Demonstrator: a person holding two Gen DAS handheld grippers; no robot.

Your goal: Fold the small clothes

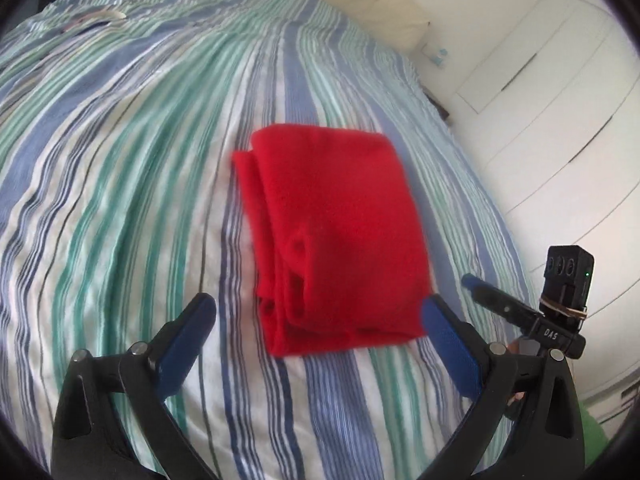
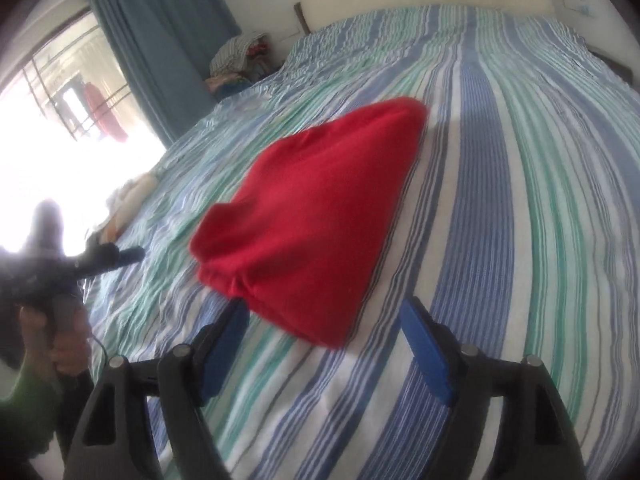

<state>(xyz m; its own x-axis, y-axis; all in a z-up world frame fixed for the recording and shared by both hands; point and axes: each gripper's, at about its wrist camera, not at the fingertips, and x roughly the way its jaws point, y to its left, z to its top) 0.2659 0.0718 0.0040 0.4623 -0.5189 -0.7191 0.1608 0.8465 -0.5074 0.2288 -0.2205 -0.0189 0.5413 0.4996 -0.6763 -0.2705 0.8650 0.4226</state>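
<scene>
A red garment (image 1: 334,236) lies folded in a compact rectangle on the striped bed cover (image 1: 120,168). My left gripper (image 1: 318,308) is open and empty, its blue pads on either side of the garment's near edge, just above it. My right gripper (image 2: 324,312) is open and empty at the near corner of the same garment (image 2: 316,216). The right gripper also shows in the left wrist view (image 1: 486,290) at the right of the garment. The left gripper shows in the right wrist view (image 2: 120,256) at the far left, blurred against the window glare.
A cream pillow or headboard (image 1: 384,4) lies at the head of the bed. White drawers (image 1: 560,92) stand to the right. A pile of clothes (image 2: 240,60) sits by the blue curtain (image 2: 160,40). Light-coloured clothes (image 2: 132,196) lie at the bed's left edge.
</scene>
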